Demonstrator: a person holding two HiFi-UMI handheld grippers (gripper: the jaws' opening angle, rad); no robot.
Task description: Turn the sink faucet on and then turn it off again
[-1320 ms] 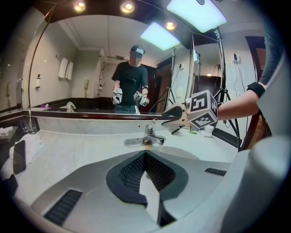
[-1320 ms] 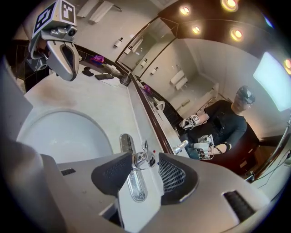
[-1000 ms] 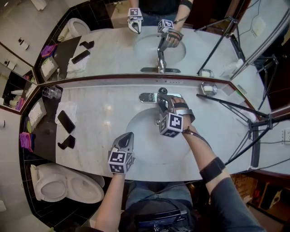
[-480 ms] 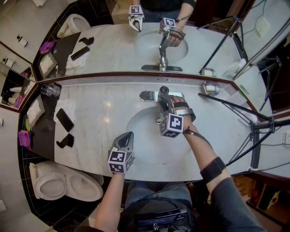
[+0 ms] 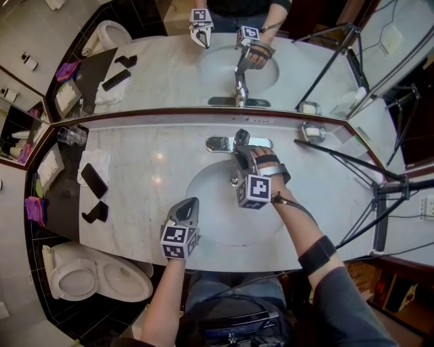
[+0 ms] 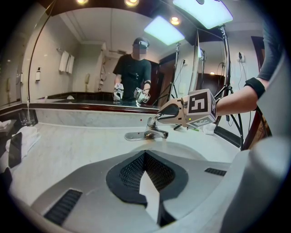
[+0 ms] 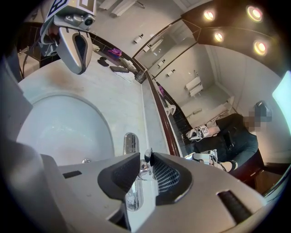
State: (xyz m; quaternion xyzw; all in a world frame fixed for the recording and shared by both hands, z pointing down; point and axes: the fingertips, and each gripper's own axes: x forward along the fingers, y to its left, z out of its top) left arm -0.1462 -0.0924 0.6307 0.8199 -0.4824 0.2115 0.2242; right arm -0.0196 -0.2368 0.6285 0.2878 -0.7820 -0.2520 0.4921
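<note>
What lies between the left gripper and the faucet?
Only the bare sink basin. In the head view, the left gripper is at its near edge and the faucet is at its far edge.

You're over a pale marble surface (image 5: 149, 169) that fills the middle of the head view. A wide mirror (image 5: 156, 68) runs along the top, above a dark red trim (image 5: 169, 116). Lower left, there's a white toilet (image 5: 88, 278) on dark tiled floor (image 5: 95, 320). At the right edge a black tripod (image 5: 380, 196) leans in. Top right of the right gripper view, three round ceiling spots (image 7: 255, 13) glow warm. Upper left of the left gripper view, white towels (image 6: 67, 62) hang on the wall.
</note>
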